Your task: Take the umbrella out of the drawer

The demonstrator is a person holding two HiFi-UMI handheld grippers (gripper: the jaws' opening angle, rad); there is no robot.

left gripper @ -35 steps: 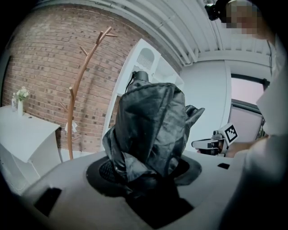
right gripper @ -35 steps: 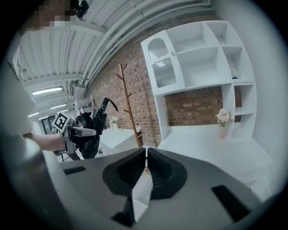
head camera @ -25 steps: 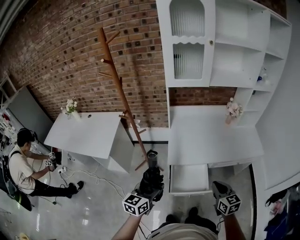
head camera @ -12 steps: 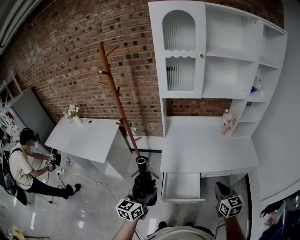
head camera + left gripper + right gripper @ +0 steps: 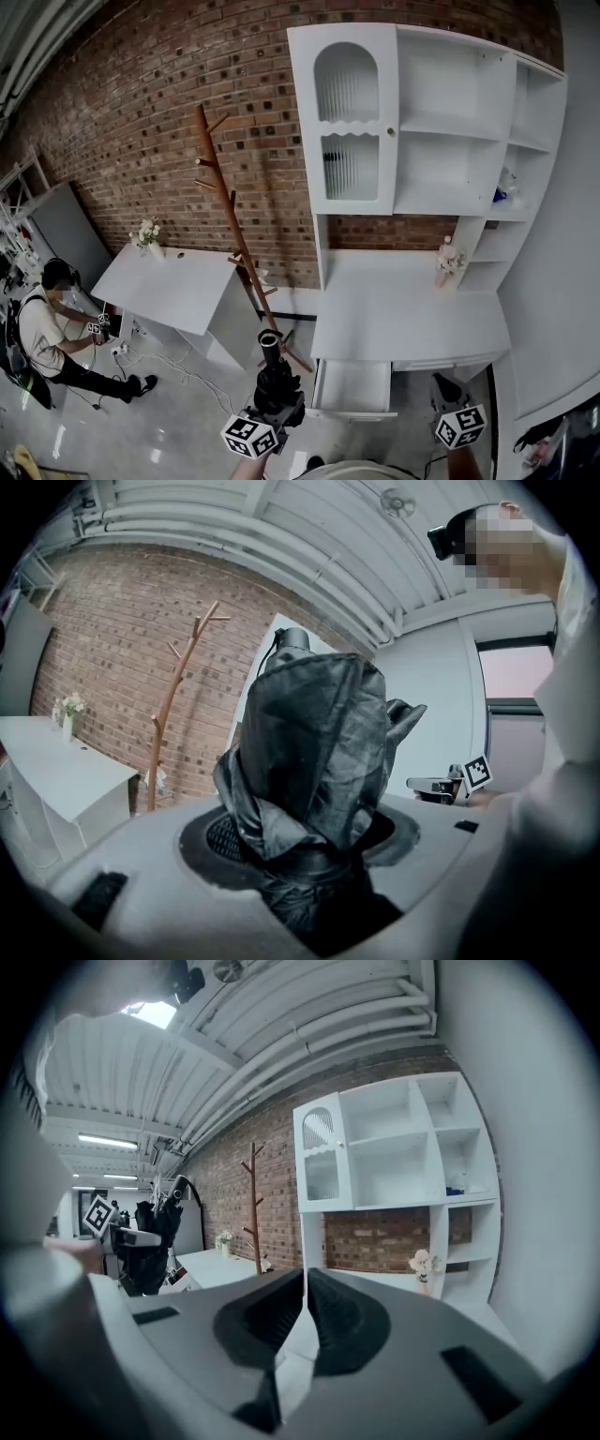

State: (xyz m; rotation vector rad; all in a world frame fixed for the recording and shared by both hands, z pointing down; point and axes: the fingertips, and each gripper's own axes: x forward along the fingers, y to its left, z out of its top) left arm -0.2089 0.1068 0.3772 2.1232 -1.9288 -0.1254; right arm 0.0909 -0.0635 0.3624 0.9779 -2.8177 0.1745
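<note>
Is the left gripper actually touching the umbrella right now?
Touching. In the left gripper view, the left gripper has its jaws pressed against the folded black umbrella, with fabric bunched between them.

A: What sits in the left gripper (image 5: 272, 405)?
B: The umbrella (image 5: 274, 370), between its jaws, with the coat stand (image 5: 230, 225) just ahead.
A: And the drawer (image 5: 352, 386)?
B: Just right of that gripper, below the desk (image 5: 412, 314); the right gripper (image 5: 444, 386) lies further right. The side table (image 5: 178, 281) stands off to the left.
</note>
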